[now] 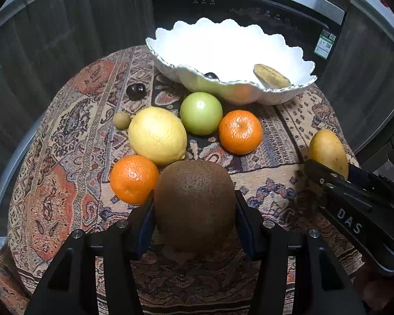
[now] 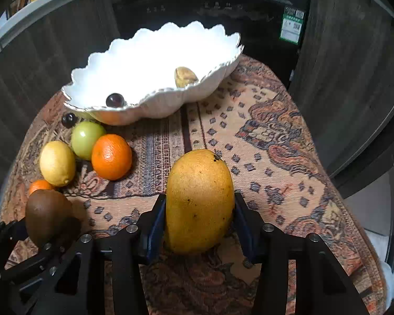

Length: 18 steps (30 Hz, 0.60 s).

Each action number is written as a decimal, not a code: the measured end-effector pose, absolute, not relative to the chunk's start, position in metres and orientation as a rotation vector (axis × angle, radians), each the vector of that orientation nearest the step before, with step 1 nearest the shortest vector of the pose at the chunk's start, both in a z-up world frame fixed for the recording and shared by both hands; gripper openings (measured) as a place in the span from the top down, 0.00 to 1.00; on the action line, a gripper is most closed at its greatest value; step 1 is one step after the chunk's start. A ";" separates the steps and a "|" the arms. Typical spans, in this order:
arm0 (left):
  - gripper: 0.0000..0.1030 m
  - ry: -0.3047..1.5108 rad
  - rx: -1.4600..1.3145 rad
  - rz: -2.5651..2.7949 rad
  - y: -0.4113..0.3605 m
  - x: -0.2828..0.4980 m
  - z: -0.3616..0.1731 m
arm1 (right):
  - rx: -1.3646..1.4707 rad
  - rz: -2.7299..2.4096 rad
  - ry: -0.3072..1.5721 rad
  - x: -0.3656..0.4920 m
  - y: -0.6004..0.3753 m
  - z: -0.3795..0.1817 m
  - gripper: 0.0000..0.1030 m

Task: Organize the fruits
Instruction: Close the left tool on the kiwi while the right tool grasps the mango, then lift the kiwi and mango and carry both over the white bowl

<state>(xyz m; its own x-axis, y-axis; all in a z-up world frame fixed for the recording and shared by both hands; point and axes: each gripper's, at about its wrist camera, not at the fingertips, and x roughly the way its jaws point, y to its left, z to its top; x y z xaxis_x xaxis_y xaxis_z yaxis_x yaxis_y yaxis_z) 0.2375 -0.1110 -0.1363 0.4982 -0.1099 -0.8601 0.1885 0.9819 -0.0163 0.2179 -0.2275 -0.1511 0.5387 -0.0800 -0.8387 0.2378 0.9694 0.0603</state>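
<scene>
the left tool (image 1: 194, 210) gripped a kiwi (image 1: 194, 204) and the right tool (image 2: 199, 210) gripped a mango (image 2: 200, 199), both probably bound for the white bowl (image 1: 170, 60) at the far side. a lemon (image 1: 157, 135), green apple (image 1: 201, 113) and oranges (image 1: 240, 132) waited between. a patterned cloth (image 2: 262, 157) covered the bench; dark cabinets (image 2: 354, 65) stood behind.

left gripper (image 1: 194, 207) fingers (image 1: 145, 223) clamp the kiwi (image 1: 194, 204) near an orange (image 1: 134, 179).
</scene>
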 end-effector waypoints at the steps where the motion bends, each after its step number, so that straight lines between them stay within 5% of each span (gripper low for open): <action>1: 0.48 1.029 0.082 -0.182 -0.111 0.237 -0.134 | 0.172 -0.190 0.976 0.216 -0.227 -0.147 0.52; 18: 0.48 0.957 0.057 -0.199 -0.105 0.244 -0.090 | 0.166 -0.171 0.872 0.204 -0.221 -0.094 0.52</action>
<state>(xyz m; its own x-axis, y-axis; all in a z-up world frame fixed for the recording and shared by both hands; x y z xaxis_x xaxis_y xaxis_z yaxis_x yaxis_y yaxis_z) 0.2437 -0.1047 -0.0902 0.5591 -0.1436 -0.8166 0.1940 0.9802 -0.0395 0.2042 -0.2212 -0.0937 0.6313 -0.0811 -0.7713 0.2166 0.9734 0.0749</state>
